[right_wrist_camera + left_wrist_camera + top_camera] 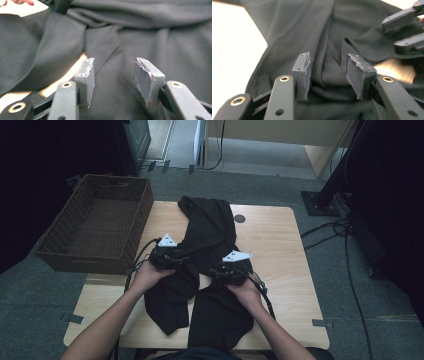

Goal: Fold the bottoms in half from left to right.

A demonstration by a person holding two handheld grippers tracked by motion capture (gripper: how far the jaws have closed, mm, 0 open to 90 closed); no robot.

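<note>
A black garment point(207, 265) lies spread along the middle of the wooden table point(280, 250), its two lower parts hanging toward the near edge. My left gripper point(181, 256) sits at the garment's left side, my right gripper point(216, 270) at its middle right, each held by a hand. In the left gripper view my left gripper point(327, 75) stands open above folds of the cloth point(327, 37), nothing pinched; the other gripper's jaws show at the upper right. In the right gripper view my right gripper point(113, 77) is open over the dark fabric point(160, 42), with a strip of table point(72, 72) showing.
A brown wicker basket point(95, 227) stands at the table's left edge, partly overhanging. A round dark hole point(240, 218) marks the table's far side. Cables point(345, 245) run over the grey floor to the right, beside a black stand base point(320, 202).
</note>
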